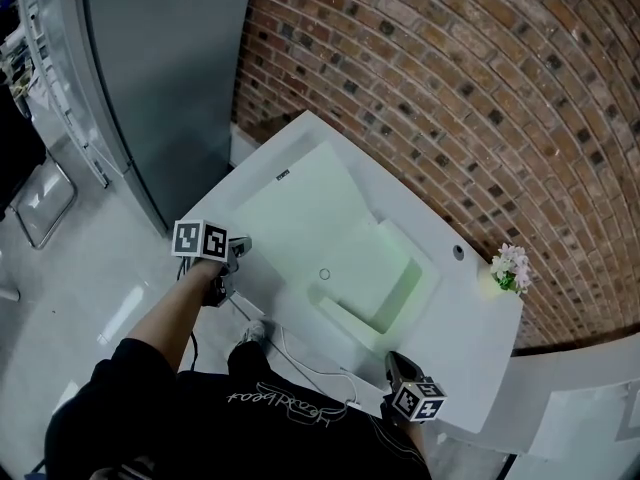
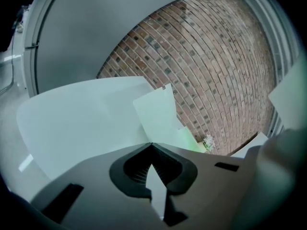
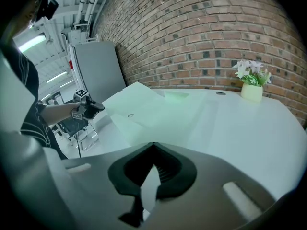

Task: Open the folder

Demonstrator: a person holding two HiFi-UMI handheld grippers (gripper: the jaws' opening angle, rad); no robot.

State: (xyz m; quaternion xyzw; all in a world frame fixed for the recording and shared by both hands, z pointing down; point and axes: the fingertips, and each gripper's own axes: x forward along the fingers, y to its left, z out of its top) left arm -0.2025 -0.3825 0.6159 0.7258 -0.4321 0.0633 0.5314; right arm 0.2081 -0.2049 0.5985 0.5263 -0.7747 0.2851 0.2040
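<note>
- Your left gripper has its jaws pressed together, the tips meeting on a corner of the folder, pinching its cover.
- The cover rises from that pinch, tilted up off the table. A wider pale sheet spreads to the left of the jaws in the left gripper view, and I cannot tell which part of the folder it is.
- That gripper sits at the table's left edge, with your forearm reaching in from beyond the edge.
- The folder lies across the middle of the table, from the left edge towards the centre. The lower half is flat, showing a greener inside and a small round ring.
- Your right gripper has its jaws closed tip to tip with nothing between them.
- It is at the near edge of the table towards the right corner, just beside the folder's near end but apart from it. Whether it touches the table I cannot tell.
- A small pot of white flowers stands at the table's right corner — well apart from both grippers.
- A brick wall runs behind the far edge, and a grey panel stands past the far left corner.
</note>
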